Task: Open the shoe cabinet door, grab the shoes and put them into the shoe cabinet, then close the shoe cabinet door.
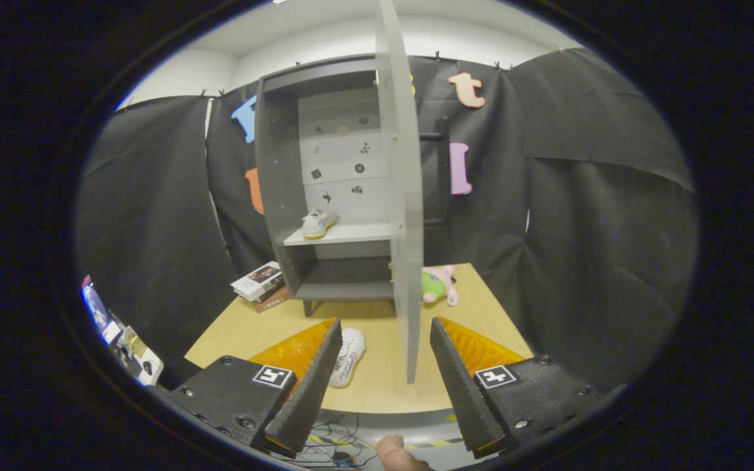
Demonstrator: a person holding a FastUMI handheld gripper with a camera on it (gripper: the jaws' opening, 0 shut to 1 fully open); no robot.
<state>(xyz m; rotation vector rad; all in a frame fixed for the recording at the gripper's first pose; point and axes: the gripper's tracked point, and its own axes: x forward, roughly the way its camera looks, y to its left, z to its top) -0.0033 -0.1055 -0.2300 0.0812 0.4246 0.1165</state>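
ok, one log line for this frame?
door: open | one shoe on cabinet shelf | second shoe on table, just ahead of fingers | tool: open, empty | next: probably grab second shoe

Shoe [349,356] — part behind finger [308,379]

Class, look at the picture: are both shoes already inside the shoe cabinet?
No. One shoe sits on the cabinet shelf, but the other shoe lies on the table beside the open gripper.
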